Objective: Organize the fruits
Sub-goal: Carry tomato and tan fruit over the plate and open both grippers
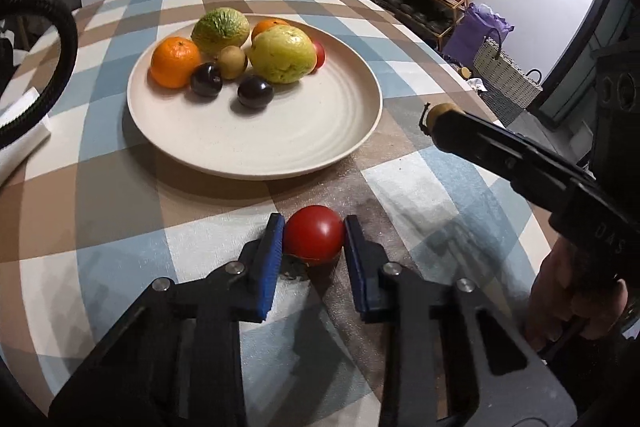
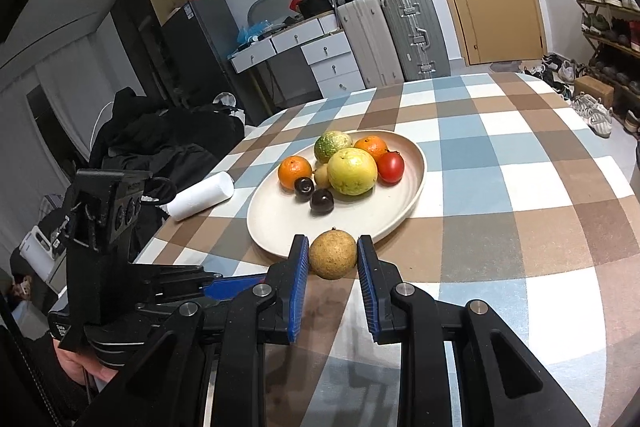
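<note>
- Left wrist view: a red tomato [image 1: 315,240] sits on the counter [image 1: 120,211], just short of the plate [image 1: 256,143], clamped between the left gripper [image 1: 314,243] fingers.
- Right gripper [image 2: 333,257] fingers clamp a brown round fruit [image 2: 333,254], held level above the plate's near rim.
- A hand [image 1: 576,303] grips the right handle.

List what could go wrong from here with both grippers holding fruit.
1. The smooth round red tomato sits only at the left gripper fingertips and may slip out.
2. Fruit crowds the far half of the beige round plate; the right gripper's brown speckled round fruit could nudge the dark plums.
</note>
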Demonstrator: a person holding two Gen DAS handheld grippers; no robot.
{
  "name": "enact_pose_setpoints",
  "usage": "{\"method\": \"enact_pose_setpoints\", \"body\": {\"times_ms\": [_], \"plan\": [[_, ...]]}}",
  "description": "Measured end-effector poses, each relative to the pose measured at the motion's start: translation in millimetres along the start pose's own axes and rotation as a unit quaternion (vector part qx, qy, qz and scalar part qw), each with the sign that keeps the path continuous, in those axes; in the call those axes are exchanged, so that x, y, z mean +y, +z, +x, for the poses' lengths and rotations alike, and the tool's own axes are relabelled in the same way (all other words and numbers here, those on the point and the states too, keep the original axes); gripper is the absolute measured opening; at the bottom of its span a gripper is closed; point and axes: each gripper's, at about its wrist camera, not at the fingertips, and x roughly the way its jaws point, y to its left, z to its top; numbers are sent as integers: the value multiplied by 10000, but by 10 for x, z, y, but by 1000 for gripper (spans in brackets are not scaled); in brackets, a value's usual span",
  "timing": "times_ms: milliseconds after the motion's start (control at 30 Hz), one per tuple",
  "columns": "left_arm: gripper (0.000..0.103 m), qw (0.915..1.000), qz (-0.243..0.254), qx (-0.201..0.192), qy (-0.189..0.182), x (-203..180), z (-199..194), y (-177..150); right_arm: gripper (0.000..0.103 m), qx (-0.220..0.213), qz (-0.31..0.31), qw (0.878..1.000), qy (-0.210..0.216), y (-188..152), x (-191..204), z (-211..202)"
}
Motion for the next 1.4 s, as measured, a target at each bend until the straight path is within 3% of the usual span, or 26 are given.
{"method": "enact_pose_setpoints", "body": {"times_ms": [267, 433, 733, 967, 1133, 1400], "plan": [[27, 9992, 36, -216, -343, -17, -128, 23, 25, 21, 74, 10000, 38, 4, -29, 19], [27, 9985, -115, -408, -342, 108, -260, 101, 25, -8, 136, 9999, 67, 54, -48, 35], [27, 9960, -335, -831, -14, 478, -473, 367, 25, -53, 79, 10000, -25, 259, -107, 109], [27, 9927, -494, -1069, 239, 739, -425, 562, 25, -97, 22, 9999, -117, 451, -184, 230], [27, 9931, -634, -989, 22, 918, -267, 660, 25, -69, 80, 9998, -183, 602, -306, 389], [27, 9957, -549, -747, -34, 959, -82, 701, 25, 117, 88, 9996, -242, 715, -415, 684]]}}
